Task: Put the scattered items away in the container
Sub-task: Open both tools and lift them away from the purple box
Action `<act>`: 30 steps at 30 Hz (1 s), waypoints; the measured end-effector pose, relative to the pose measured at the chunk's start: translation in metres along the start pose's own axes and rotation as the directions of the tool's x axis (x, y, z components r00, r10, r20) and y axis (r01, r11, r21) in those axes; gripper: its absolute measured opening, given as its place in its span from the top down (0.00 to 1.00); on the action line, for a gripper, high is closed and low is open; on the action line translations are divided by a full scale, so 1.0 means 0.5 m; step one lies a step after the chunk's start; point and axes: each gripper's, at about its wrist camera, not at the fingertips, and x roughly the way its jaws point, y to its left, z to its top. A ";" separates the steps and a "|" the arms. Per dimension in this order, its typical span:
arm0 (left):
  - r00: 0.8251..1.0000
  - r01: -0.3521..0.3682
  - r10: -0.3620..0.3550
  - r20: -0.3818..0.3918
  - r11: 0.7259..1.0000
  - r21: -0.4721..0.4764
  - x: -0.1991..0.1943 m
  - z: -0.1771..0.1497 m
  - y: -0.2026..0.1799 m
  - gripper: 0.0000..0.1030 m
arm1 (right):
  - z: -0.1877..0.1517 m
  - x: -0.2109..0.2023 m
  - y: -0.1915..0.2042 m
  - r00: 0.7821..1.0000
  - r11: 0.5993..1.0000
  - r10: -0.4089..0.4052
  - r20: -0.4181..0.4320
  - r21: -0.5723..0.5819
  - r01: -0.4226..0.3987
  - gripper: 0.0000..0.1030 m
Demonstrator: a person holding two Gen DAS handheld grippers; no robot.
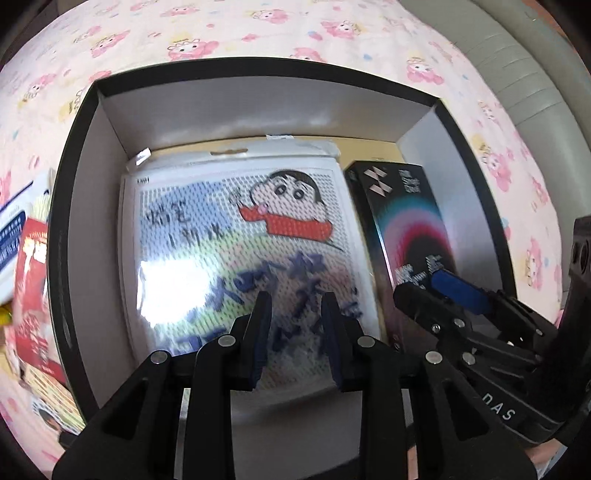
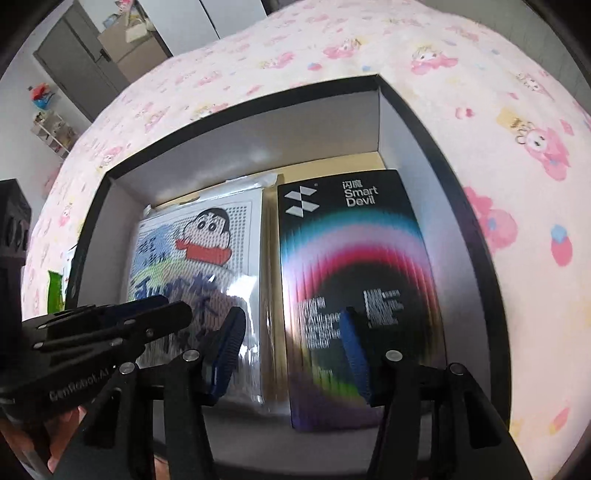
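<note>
The left gripper (image 1: 295,325) is hanging over the open container (image 1: 85,122), its two fingers a narrow gap apart with nothing between them, pointing down at the cartoon packet (image 1: 236,236). The right gripper (image 2: 291,350) is hanging beside it with fingers spread wider, also gripping nothing, over the black Smart Devil box (image 2: 354,258). Whether either pad is touching what lies beneath cannot be told.

Two items are lying flat in the container, side by side: the plastic-wrapped cartoon packet on the left and the black box with a rainbow arc on the right. A yellowish layer is showing beneath them at the far wall; what it is cannot be made out. Glare is washing out part of the packet's wrap, and its blue lettering is blurred. The small white print on the black box is unreadable.

Outside the container's left wall, on the pink patterned sheet (image 1: 258,29), a red packet (image 1: 35,295) and a white-and-blue box (image 1: 14,236) are sitting cut off by the frame edge. In the right wrist view a green item (image 2: 56,291) is peeking out there, mostly hidden.
</note>
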 end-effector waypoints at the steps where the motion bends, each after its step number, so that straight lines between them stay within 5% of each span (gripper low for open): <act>1: 1.000 -0.022 0.022 0.009 1.000 0.003 -0.004 0.014 0.006 0.73 | 0.012 0.012 0.015 1.000 1.000 -0.005 -0.008 -0.002 0.005 0.53; 5: 0.997 -0.080 0.080 0.000 0.997 0.010 -0.014 0.045 0.035 0.70 | 0.044 0.049 0.059 0.999 0.998 -0.037 -0.023 -0.052 0.036 0.53; 12: 0.998 -0.027 0.028 -0.062 0.999 0.017 0.001 0.001 0.039 0.71 | 0.005 0.026 0.065 0.999 0.998 -0.040 -0.034 -0.039 0.039 0.52; 16: 0.997 0.044 -0.046 0.056 0.998 0.045 -0.068 -0.034 0.033 0.68 | -0.023 -0.032 0.049 0.999 1.000 -0.006 0.041 0.021 0.005 0.52; 25: 0.961 0.045 -0.070 0.269 0.994 0.099 -0.249 -0.159 0.022 0.61 | -0.133 -0.207 0.165 0.968 0.998 0.067 0.240 -0.033 -0.060 0.52; 27: 0.960 0.028 -0.055 0.274 0.994 0.102 -0.279 -0.196 0.021 0.60 | -0.099 -0.127 0.288 0.960 0.997 0.072 0.271 -0.058 -0.058 0.52; 30: 0.956 -0.015 -0.021 0.293 0.993 0.121 -0.322 -0.246 0.022 0.60 | -0.126 -0.139 0.342 0.952 0.996 0.071 0.297 -0.072 -0.052 0.52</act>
